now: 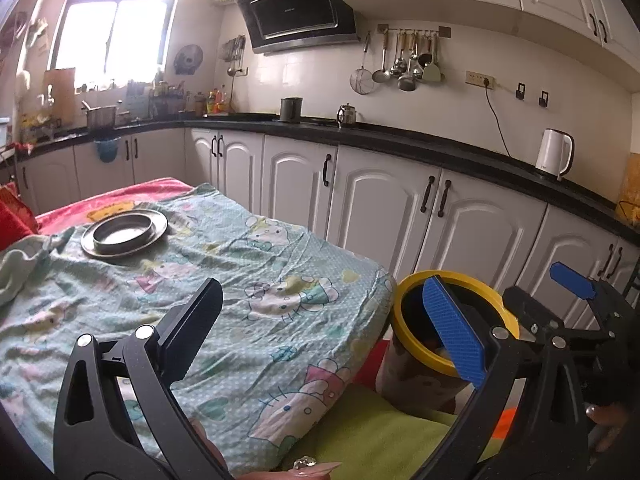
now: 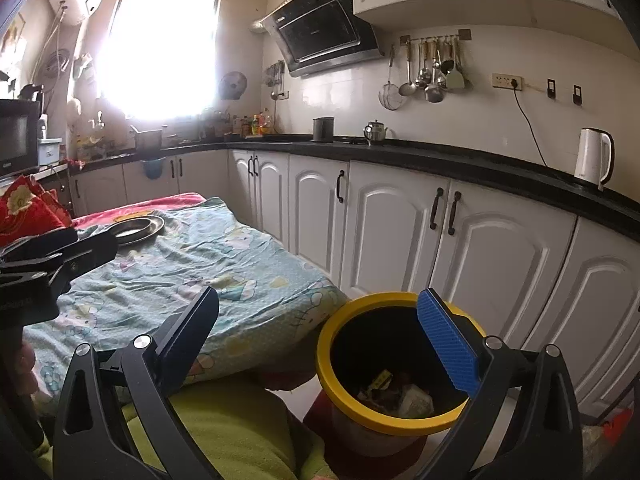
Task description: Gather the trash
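No writing can be read anywhere: the lettering on the hood (image 2: pixel 324 36) is too small to make out, and the cloth (image 1: pixel 224 280) over the table carries only cartoon cat prints.

One bin (image 2: pixel 394 364), yellow-rimmed, stands on the floor just beside the table's near corner, in front of the white cabinets. Scraps of trash (image 2: pixel 400 394) lie at its bottom, seen from the right wrist; their number cannot be told. One metal plate (image 1: pixel 124 232) sits at the far end of the cloth.

The left gripper (image 1: pixel 328 328) hangs over the table edge, jaws spread wide with nothing between them, its blue pad (image 1: pixel 452 328) in front of the bin's rim. The right gripper (image 2: pixel 324 340) hovers near the bin mouth, jaws likewise wide and holding nothing.

On the counter (image 2: pixel 440 160): one white kettle (image 2: pixel 594 156), one dark canister (image 2: pixel 323 129), one small teapot (image 2: pixel 375 130), one pot (image 2: pixel 148 139). About seven utensils (image 2: pixel 430 68) hang on one rail
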